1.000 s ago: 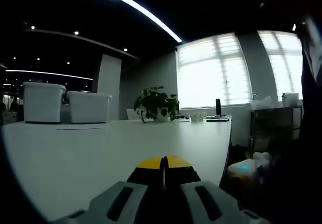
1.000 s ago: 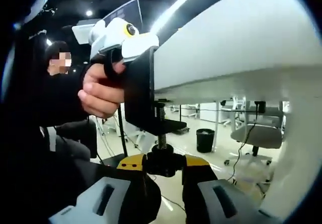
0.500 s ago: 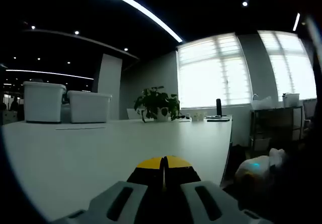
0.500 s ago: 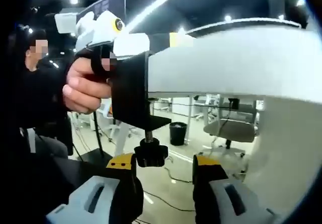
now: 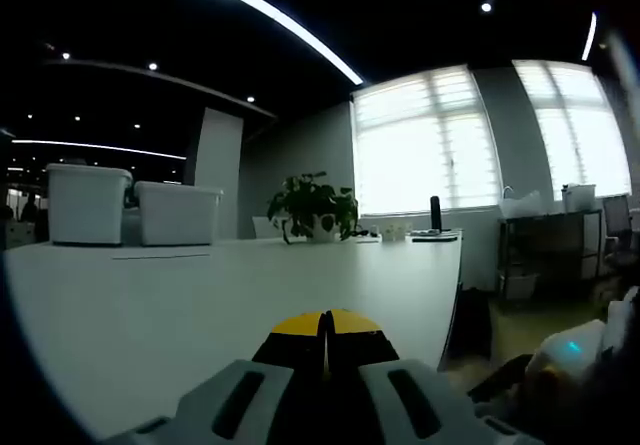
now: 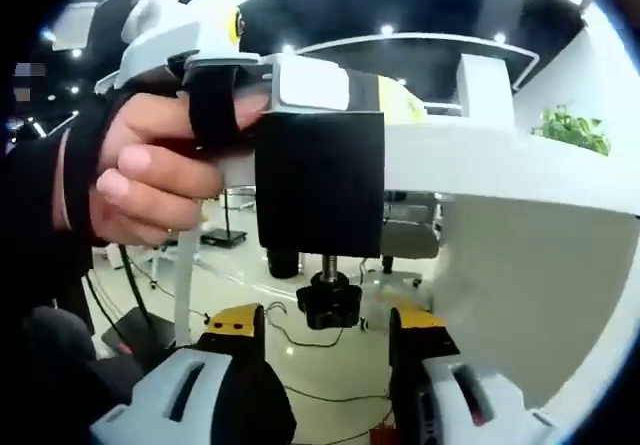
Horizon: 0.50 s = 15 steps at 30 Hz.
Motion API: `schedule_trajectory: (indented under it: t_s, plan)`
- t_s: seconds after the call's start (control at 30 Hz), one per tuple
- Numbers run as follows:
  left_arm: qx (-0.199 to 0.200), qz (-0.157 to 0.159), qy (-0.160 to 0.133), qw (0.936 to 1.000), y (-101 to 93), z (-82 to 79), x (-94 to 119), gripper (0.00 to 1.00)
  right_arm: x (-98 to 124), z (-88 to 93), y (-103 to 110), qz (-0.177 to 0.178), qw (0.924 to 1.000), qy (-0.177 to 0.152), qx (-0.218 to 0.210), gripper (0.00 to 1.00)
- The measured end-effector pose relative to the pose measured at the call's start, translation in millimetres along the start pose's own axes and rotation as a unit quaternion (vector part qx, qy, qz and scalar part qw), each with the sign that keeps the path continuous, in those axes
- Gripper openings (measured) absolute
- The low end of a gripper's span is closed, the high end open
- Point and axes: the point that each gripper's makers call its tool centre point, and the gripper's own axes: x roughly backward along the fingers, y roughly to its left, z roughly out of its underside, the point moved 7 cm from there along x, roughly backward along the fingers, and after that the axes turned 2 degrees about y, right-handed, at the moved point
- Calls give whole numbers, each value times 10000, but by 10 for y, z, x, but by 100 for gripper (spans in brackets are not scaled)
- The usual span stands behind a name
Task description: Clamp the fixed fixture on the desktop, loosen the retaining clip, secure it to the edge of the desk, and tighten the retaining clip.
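**Black clamp on the bench edge, right tool open below its knob**

Left gripper view: our left tool (image 5: pixel 325 327) is clenched, its yellow-tipped jaws pressed together with only a thin seam between them. What they pinch, if anything, we cannot tell from here. The jaws rest low over the white bench (image 5: pixel 200 295), which stretches ahead of the tool. Far ahead and to the tool's left stand two white bins (image 5: pixel 130 205), side by side. Straight ahead, at the far end of the bench, is a potted plant (image 5: pixel 310 205), with a dark upright bottle (image 5: pixel 434 212) to its right. Off the tool's lower right, beyond the bench edge, part of the other tool (image 5: pixel 580 350) shows, with a small lit spot on it.

Right gripper view: our right tool (image 6: pixel 325 325) is released, its two yellow-tipped jaws standing apart. Between and just ahead of them hangs the black knob (image 6: pixel 328 303) of the fixture's screw, touching neither jaw as far as we can see. Above the knob the black fixture (image 6: pixel 320 185) sits over the edge of the bench (image 6: pixel 500 165). To the tool's upper left, a hand (image 6: pixel 150 185) grips the left tool, whose jaws lie on top of the fixture. Above right, green leaves (image 6: pixel 570 125) show on the bench top.
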Motion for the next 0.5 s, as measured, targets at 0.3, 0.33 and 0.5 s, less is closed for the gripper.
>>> schedule_trajectory:
  t_s: [0.3, 0.33, 0.5]
  plan:
    - [-43, 16, -54, 10000, -25, 4, 17, 1, -112, -62, 28, 600, 9980, 22, -191, 44]
    - [-47, 15, -58, 10000, -24, 6, 14, 1, -116, -62, 21, 694, 9974, 27, -182, 39]
    - [-66, 12, -84, 9999, -29, 4, 17, 1, -159, -32, 64, 721, 9971, 97, -219, 31]
